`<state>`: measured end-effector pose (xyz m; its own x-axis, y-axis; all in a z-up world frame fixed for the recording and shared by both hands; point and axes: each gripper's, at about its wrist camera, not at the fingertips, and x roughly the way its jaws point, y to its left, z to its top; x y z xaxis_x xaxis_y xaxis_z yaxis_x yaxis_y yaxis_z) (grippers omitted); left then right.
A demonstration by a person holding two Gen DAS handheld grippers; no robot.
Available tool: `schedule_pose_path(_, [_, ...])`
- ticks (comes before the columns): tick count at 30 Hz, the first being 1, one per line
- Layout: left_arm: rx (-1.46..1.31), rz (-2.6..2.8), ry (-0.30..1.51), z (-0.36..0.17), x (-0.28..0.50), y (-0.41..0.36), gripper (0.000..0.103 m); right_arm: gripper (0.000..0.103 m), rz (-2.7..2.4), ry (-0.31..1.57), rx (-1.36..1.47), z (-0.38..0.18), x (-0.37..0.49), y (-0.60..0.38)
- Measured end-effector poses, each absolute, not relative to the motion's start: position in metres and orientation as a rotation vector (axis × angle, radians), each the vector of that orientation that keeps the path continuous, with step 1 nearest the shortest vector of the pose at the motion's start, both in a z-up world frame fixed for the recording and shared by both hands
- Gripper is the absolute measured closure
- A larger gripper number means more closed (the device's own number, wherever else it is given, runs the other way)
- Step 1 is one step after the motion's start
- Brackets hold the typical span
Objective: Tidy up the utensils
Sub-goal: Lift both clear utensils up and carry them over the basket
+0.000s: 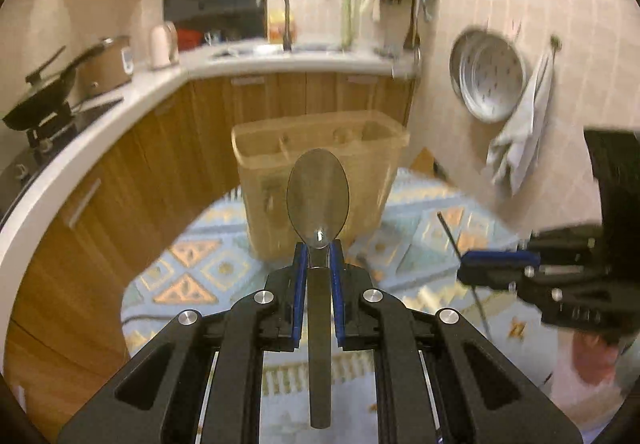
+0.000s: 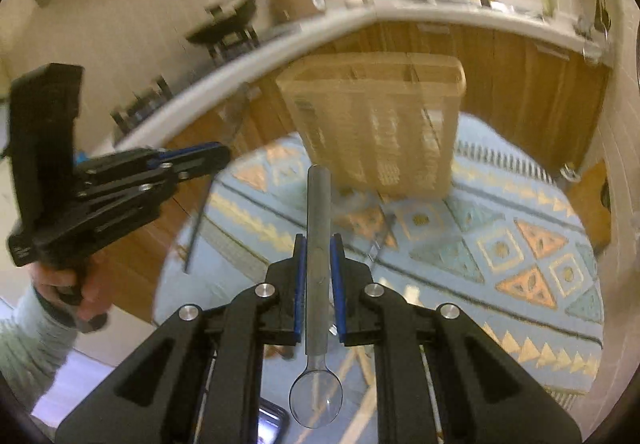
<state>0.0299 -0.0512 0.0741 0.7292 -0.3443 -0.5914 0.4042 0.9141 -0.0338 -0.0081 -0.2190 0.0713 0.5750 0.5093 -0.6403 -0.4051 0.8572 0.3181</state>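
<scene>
Left gripper point(image 1: 319, 258): fingers pinching a spoon point(image 1: 319, 196) by the neck, bowl forward, aimed at the tan holder point(image 1: 320, 148) on the patterned surface point(image 1: 192, 276). Right gripper point(image 2: 319, 256): fingers pinching a second spoon point(image 2: 318, 204) mid-handle, bowl toward the camera. Thin, slick handles: likely to pivot or slip. Could clip the holder's rim and tip it, or collide over one slot.

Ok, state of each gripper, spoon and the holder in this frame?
left gripper: shut on a spoon.
left spoon: held, bowl pointing forward.
right gripper: shut on a spoon.
right spoon: held, handle pointing forward, bowl toward the camera.
utensil holder: upright on the patterned cloth, compartments look empty.
</scene>
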Motion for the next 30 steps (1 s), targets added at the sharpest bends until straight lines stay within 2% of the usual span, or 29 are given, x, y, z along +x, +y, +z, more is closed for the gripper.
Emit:
schedule_pose_path(8, [-0.053, -0.425, 0.365, 0.148, 0.037, -0.048, 0.094, 0.093, 0.554, 0.608, 0.205, 0.13, 0.018, -0.226])
schedule_pose_path(12, [-0.104, -0.402, 0.266, 0.167, 0.062, -0.053, 0.094, 0.093, 0.511, 0.53, 0.251, 0.159, 0.054, -0.232])
schedule_pose_path(15, [-0.174, -0.416, 0.211, 0.163, 0.09, -0.056, 0.094, 0.093, 0.419, 0.457, 0.247, 0.176, 0.079, -0.234])
schedule_pose_path(20, [-0.219, -0.395, 0.218, 0.14, 0.134, -0.072, 0.094, 0.093, 0.249, 0.355, 0.205, 0.184, 0.111, -0.245])
schedule_pose_path(30, [-0.267, -0.343, 0.242, 0.087, 0.181, -0.091, 0.094, 0.093, 0.141, 0.357, 0.083, 0.137, 0.168, -0.251])
